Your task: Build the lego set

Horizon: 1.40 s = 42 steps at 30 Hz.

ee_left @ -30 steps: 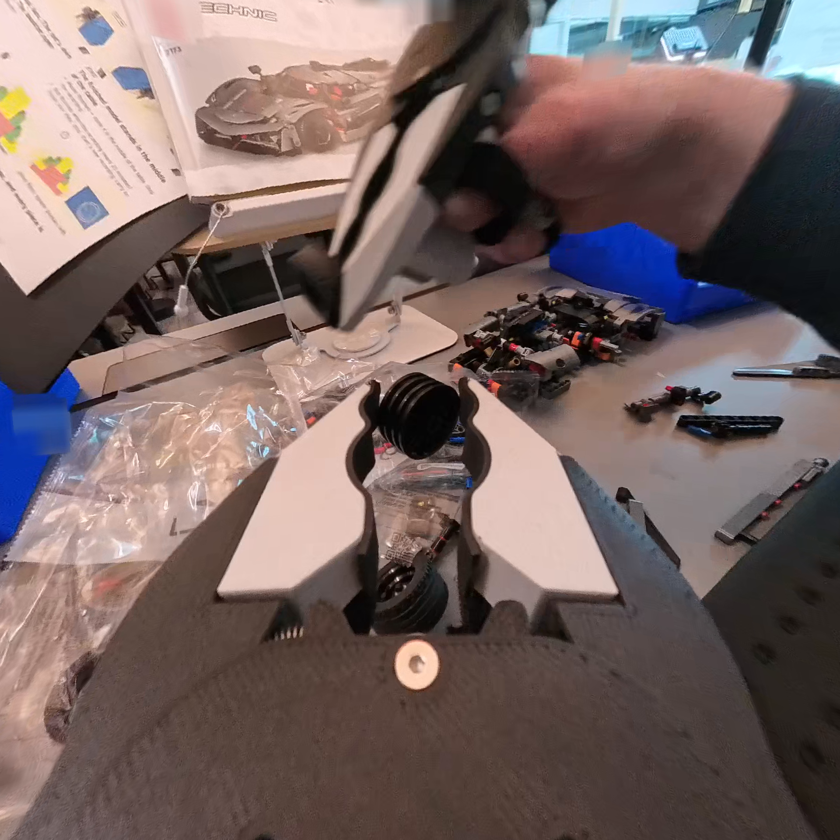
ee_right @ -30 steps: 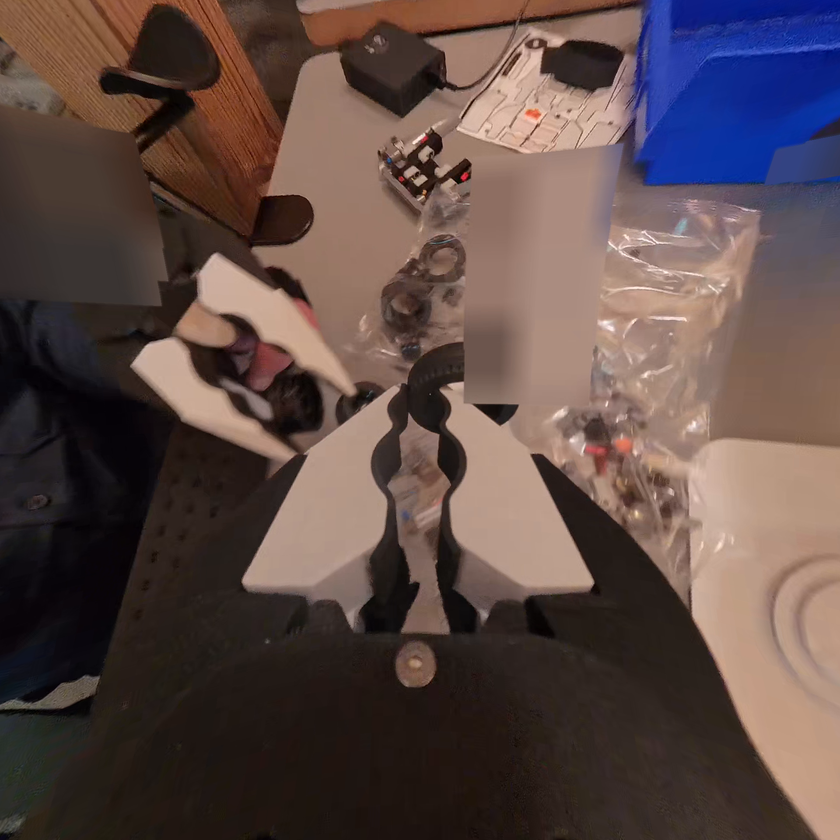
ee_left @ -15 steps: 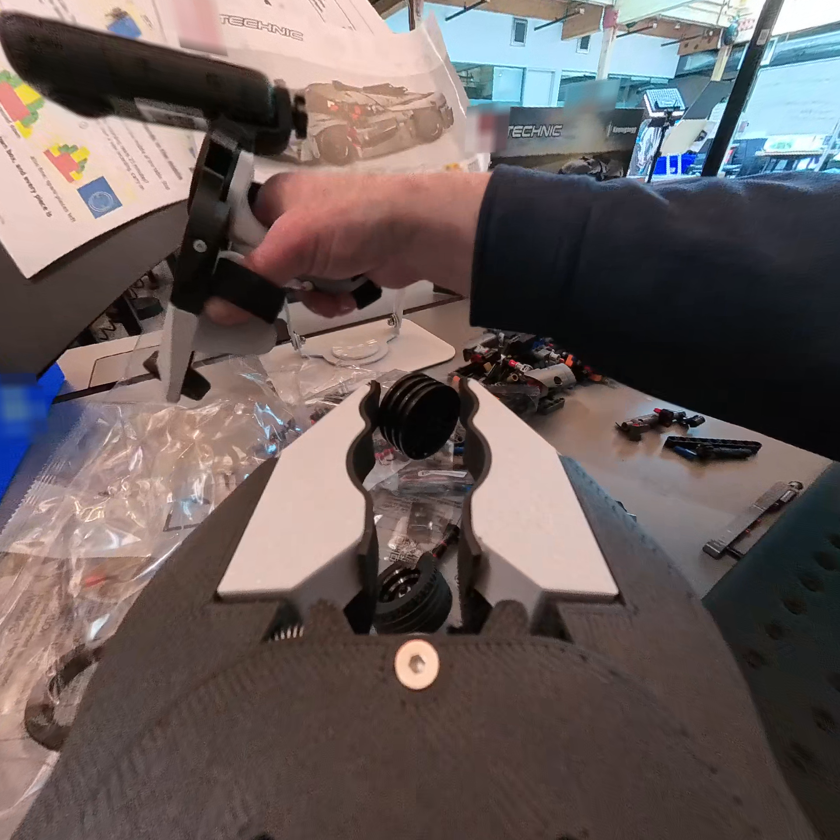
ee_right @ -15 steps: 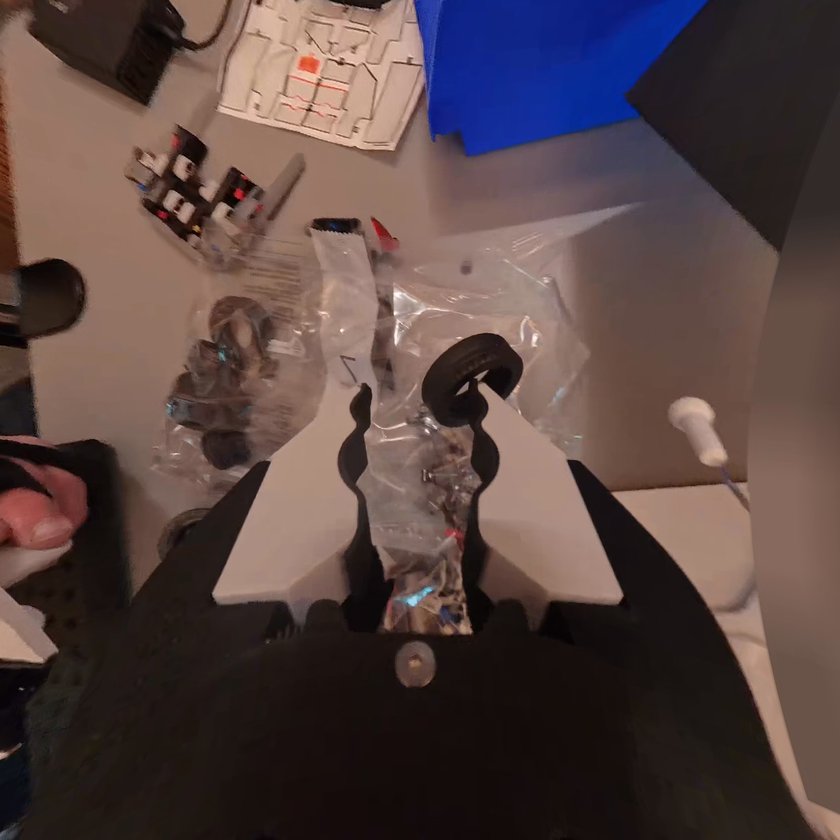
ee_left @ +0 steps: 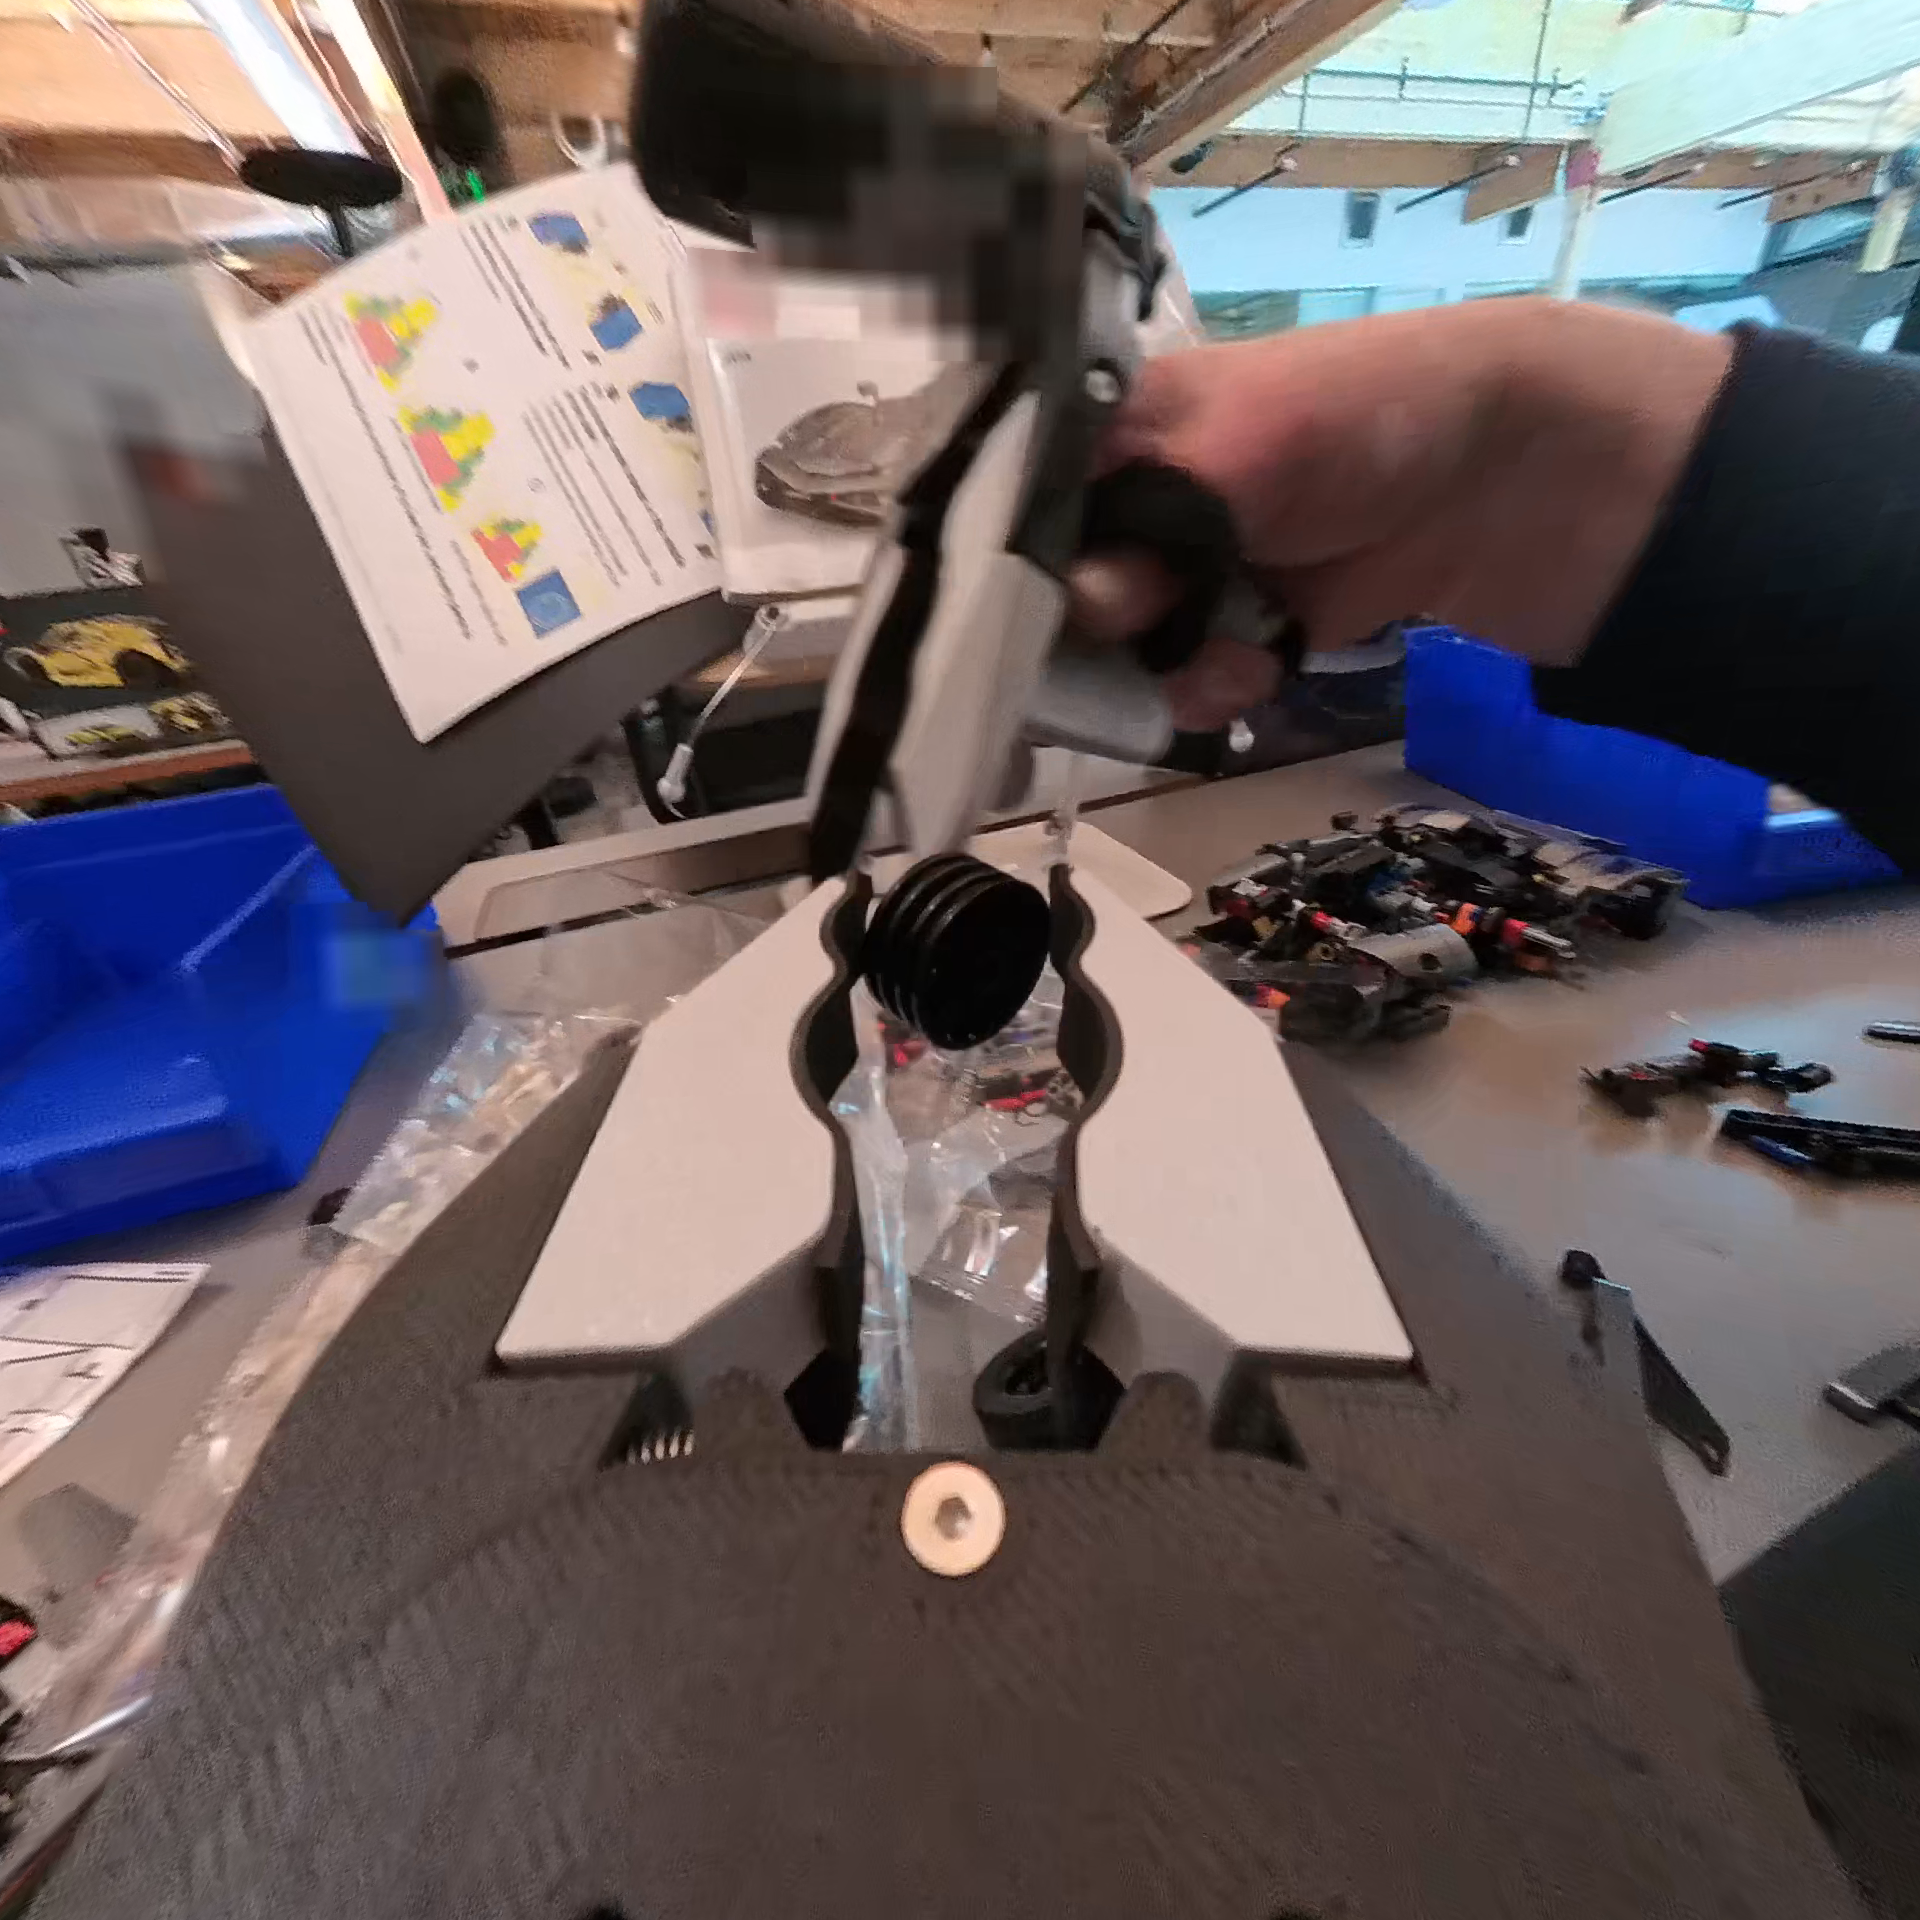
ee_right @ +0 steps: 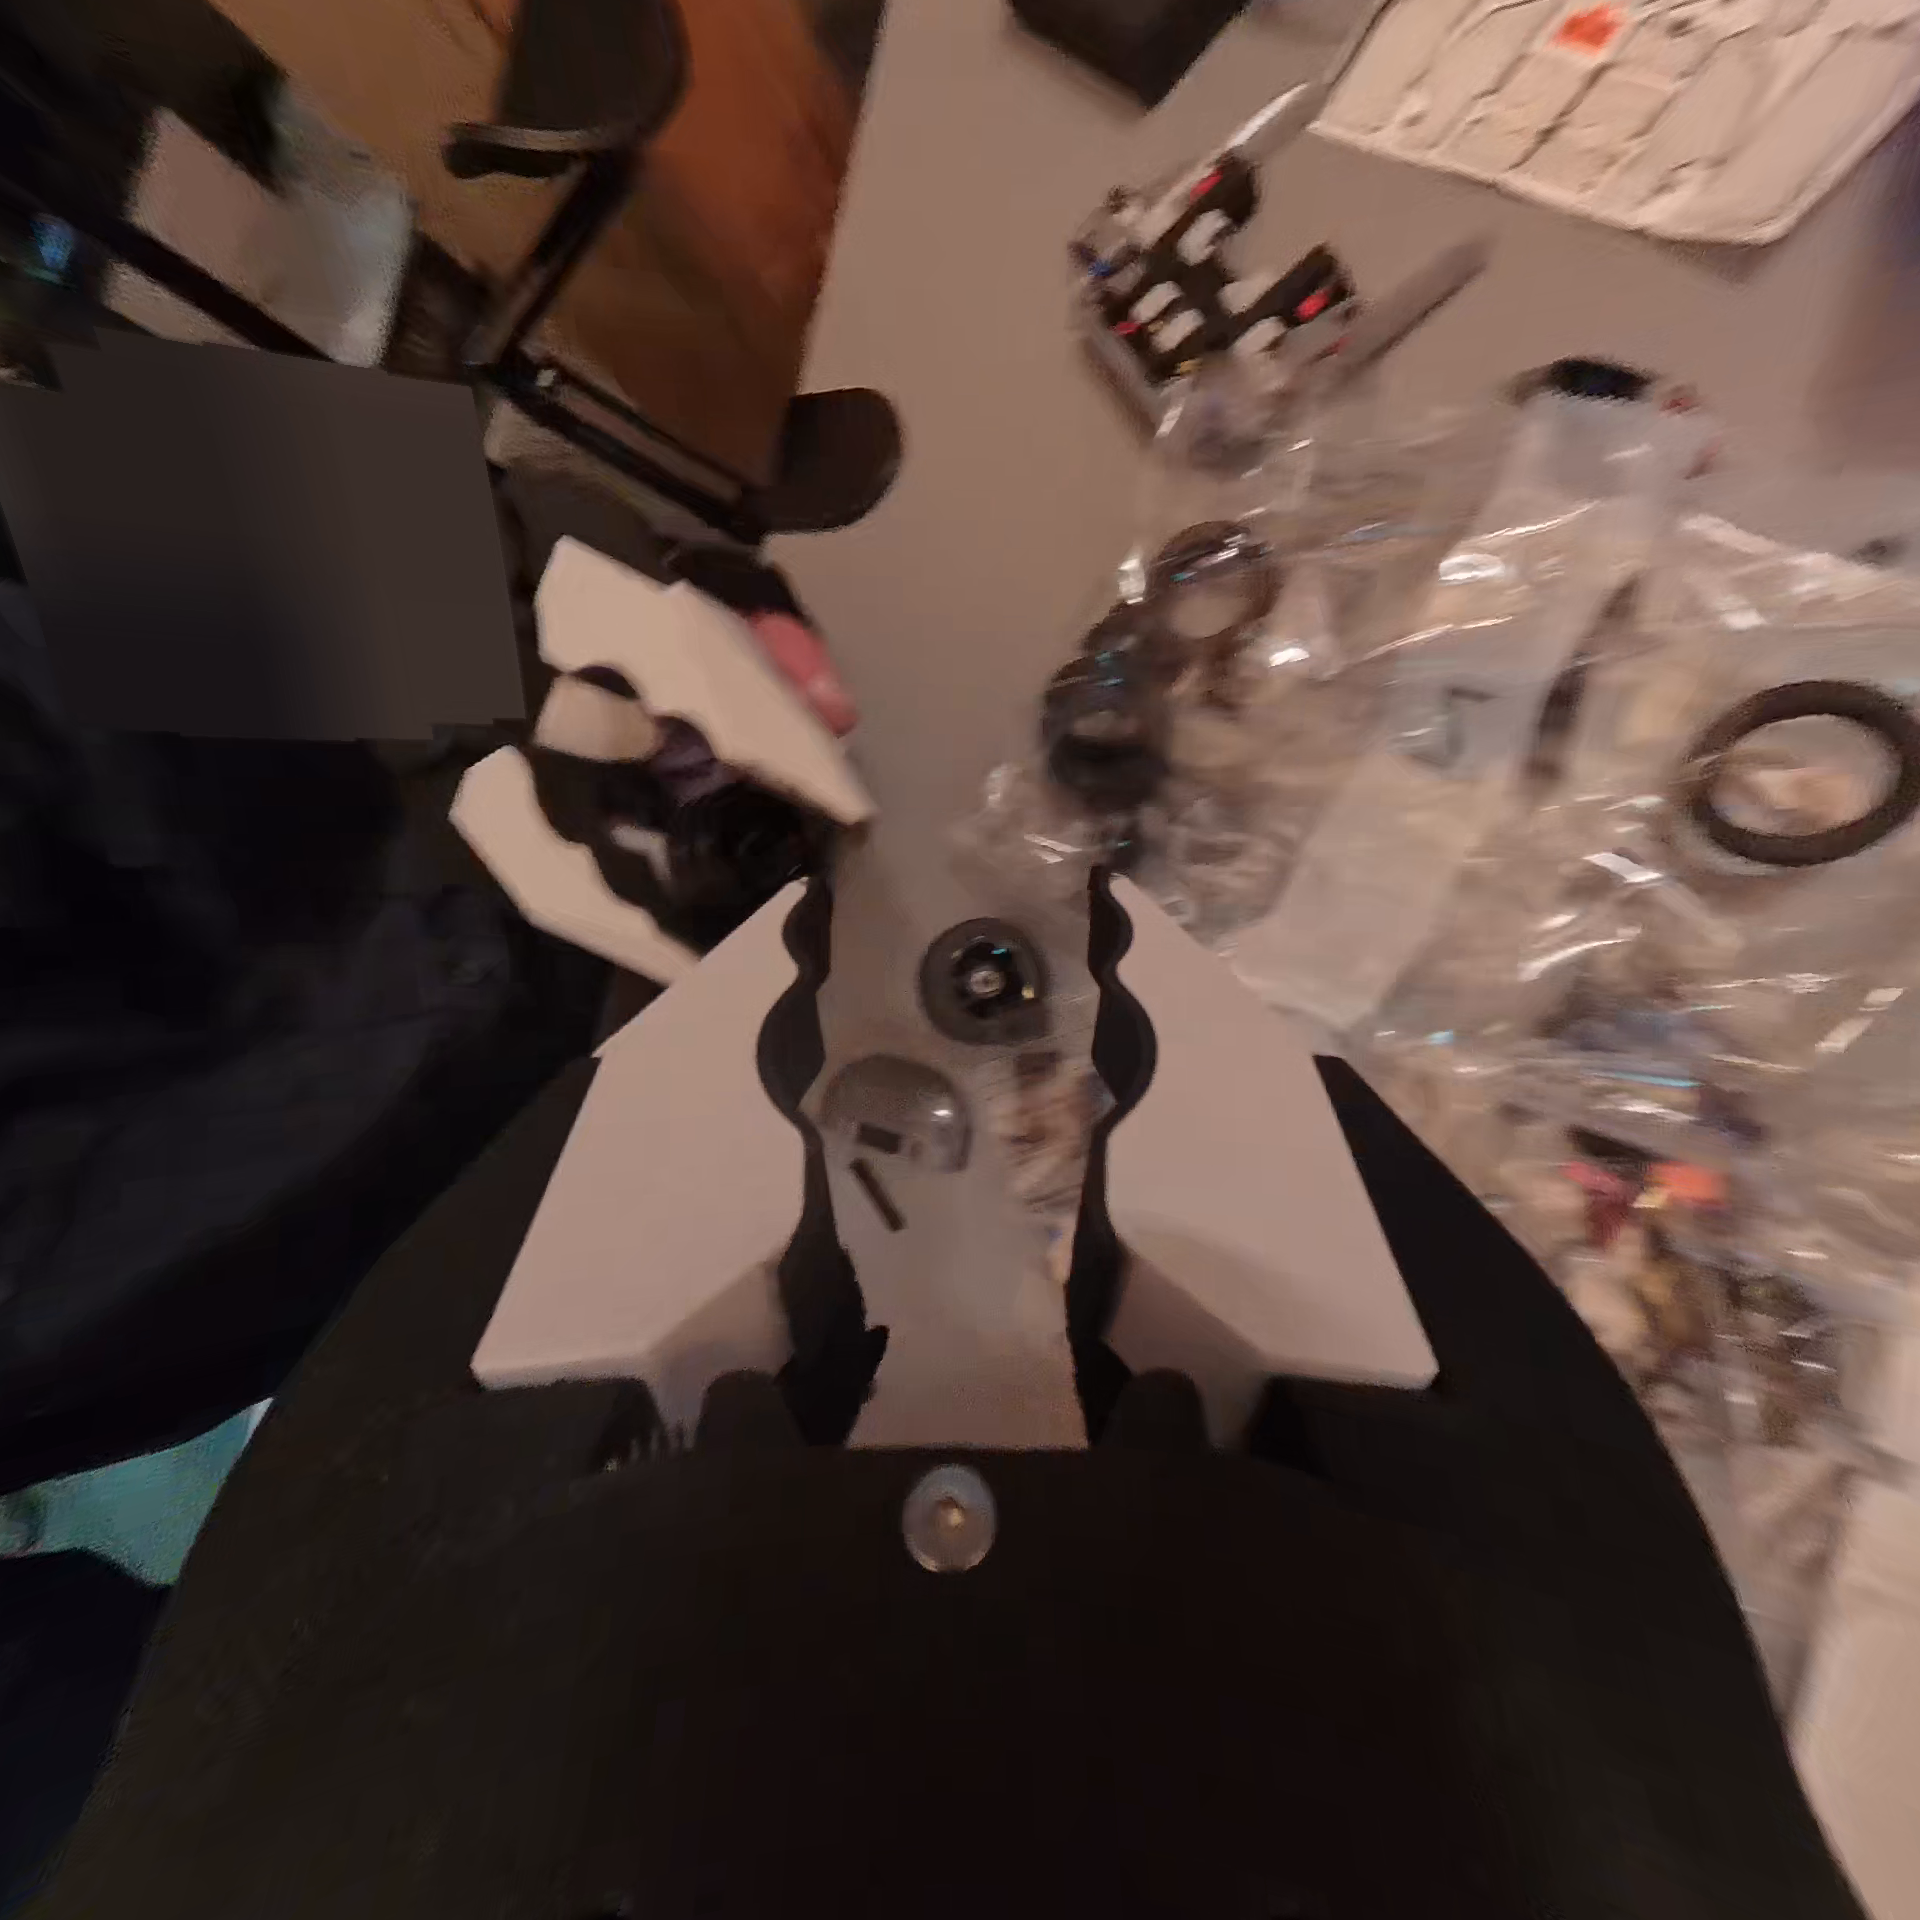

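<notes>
My left gripper point(ee_left: 954, 904) is shut on a black ribbed wheel rim point(ee_left: 956, 951), held above the table. My right gripper point(ee_right: 954, 888) is open and empty. In the left wrist view it hangs just above the rim, pointing down point(ee_left: 878, 831), held by a hand point(ee_left: 1382, 468). Between its fingers in the right wrist view, a second black rim point(ee_right: 982, 982) and a grey piece point(ee_right: 894, 1117) lie on the table. A black tyre point(ee_right: 1803, 774) lies on the clear bags. The left gripper point(ee_right: 748, 852) shows at the left. The part-built car point(ee_left: 1434, 935) sits at the right.
Clear plastic bags of parts point(ee_right: 1455, 831) cover the table's middle. Blue bins stand at left point(ee_left: 156, 1039) and back right point(ee_left: 1558, 769). Instruction sheets point(ee_left: 488, 447) lean on a stand. Loose dark parts point(ee_left: 1704, 1070) lie at the right. A small sub-assembly point(ee_right: 1216, 281) sits farther off. Both grippers' tips are roughly 25 cm from the small sub-assembly point(ee_right: 1216, 281).
The right gripper has opened and the tyre it carried now lies on the bags. It swung back over the left gripper's rim. The left gripper has kept hold of the rim.
</notes>
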Tool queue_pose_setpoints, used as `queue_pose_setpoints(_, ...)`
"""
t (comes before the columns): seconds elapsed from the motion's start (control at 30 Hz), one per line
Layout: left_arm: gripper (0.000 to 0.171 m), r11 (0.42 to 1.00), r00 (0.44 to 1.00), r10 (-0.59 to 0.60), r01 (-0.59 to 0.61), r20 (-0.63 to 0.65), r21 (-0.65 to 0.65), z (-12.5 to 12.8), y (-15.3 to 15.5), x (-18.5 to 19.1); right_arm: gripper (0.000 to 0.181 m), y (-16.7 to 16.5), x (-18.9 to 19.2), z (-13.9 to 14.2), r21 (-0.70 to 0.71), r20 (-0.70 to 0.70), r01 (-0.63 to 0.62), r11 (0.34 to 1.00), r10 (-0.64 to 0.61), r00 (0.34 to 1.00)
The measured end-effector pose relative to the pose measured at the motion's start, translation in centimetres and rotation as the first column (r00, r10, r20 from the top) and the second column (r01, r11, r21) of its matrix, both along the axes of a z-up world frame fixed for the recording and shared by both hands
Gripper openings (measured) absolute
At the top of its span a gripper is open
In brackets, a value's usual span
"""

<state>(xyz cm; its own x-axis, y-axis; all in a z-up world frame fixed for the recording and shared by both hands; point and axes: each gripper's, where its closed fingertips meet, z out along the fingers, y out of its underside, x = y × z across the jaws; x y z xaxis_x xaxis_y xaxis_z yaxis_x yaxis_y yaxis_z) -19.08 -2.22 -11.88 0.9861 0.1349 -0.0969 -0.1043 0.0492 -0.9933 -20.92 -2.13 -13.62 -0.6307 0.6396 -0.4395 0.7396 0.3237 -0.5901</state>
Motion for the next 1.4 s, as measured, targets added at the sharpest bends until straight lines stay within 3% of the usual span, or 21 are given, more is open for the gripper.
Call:
queue_pose_setpoints(0.07, 0.032, 0.999, 0.998, 0.036, -0.036, -0.053, -0.001, 0.3, -0.1, -0.1, 0.04, -0.3, 1.2, 0.8, -0.1, -0.004, 0.016, 0.995, -0.017, 1.0)
queue_pose_setpoints(0.1, 0.032, 0.999, 0.996, 0.048, -0.049, -0.077, -0.01, 0.3, -0.1, 0.0, 0.047, -0.5, 1.6, 1.8, -0.179, -0.007, 0.017, 0.984, -0.019, 1.0)
queue_pose_setpoints(0.17, 0.032, 0.998, 0.992, 0.059, -0.062, -0.115, -0.02, 0.2, 0.0, 0.3, 0.043, -0.7, 2.2, 3.1, -0.246, -0.044, 0.012, 0.969, -0.023, 0.999)
queue_pose_setpoints(0.3, 0.032, 0.996, 0.986, 0.075, -0.082, -0.151, -0.04, 0.1, 0.2, 0.4, 0.046, -2.5, 3.0, 2.1, -0.139, -0.099, -0.059, 0.988, 0.046, 0.994)
queue_pose_setpoints(0.4, 0.032, 0.99, 0.975, 0.101, -0.118, -0.197, -0.08, -0.4, 0.5, 0.4, 0.021, -3.2, 2.8, 0.7, -0.019, -0.123, -0.077, 0.997, 0.075, 0.99)
queue_pose_setpoints(0.5, 0.032, 0.989, 0.981, 0.1, -0.115, -0.167, -0.087, -0.5, 0.4, -0.2, 0.019, -3.1, 2.3, 0.8, 0.03, -0.164, -0.08, 0.996, 0.084, 0.983)
queue_pose_setpoints(0.6, 0.037, 0.98, 0.977, 0.138, -0.159, -0.164, -0.118, -1.0, 0.2, -1.3, 0.019, -1.6, 0.4, 1.5, 0.034, -0.191, -0.013, 0.999, 0.019, 0.981)
queue_pose_setpoints(0.7, 0.037, 0.966, 0.97, 0.188, -0.211, -0.156, -0.152, -1.3, -1.0, -3.2, 0.019, 2.6, -3.5, 0.9, 0.119, -0.218, 0.146, 0.982, -0.118, 0.969)
queue_pose_setpoints(0.9, 0.044, 0.876, 0.974, 0.213, -0.226, -0.08, -0.427, -7.8, -2.5, -6.6, 0.019, 9.6, -10.4, -4.4, 0.282, -0.16, 0.328, 0.902, -0.293, 0.943)
queue_pose_setpoints(1.1, 0.049, 0.844, 0.97, 0.242, -0.212, -0.002, -0.493, -10.8, -3.8, -8.1, 0.025, 9.6, -11.4, -8.2, 0.326, 0.0, 0.273, 0.905, -0.289, 0.957)
queue_pose_setpoints(1.2, 0.05, 0.844, 0.97, 0.241, -0.217, -0.014, -0.491, -10.8, -3.8, -8.1, 0.028, 9.6, -12.2, -7.6, 0.266, -0.014, 0.303, 0.915, -0.311, 0.95)
queue_pose_setpoints(1.4, 0.055, 0.832, 0.971, 0.24, -0.204, 0.004, -0.516, -11.2, -3.8, -8.1, 0.029, 11.3, -12.8, -8.8, 0.329, 0.005, 0.355, 0.875, -0.378, 0.926)
